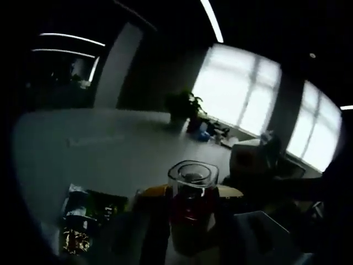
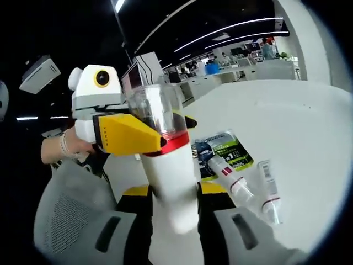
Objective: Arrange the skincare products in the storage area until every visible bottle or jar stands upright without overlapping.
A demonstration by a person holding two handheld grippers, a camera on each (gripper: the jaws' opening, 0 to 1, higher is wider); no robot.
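White tubes (image 2: 251,190) beside green sachet (image 2: 223,150)

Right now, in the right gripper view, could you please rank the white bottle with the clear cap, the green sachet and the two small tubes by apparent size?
1. White bottle, though it sits nearest the camera.
2. Green sachet.
3. Two small tubes: they look alike, so unranked.

White bottle (image 2: 171,182) with red collar band and clear cap: upright, raised off the table, pinched at the body between yellow-tipped jaws and at the collar by a second yellow jaw pair. Two white tubes (image 2: 231,179) (image 2: 268,190) with red bands: lying flat side by side. Green-and-blue sachet (image 2: 220,152): flat, partly beneath the nearer tube.
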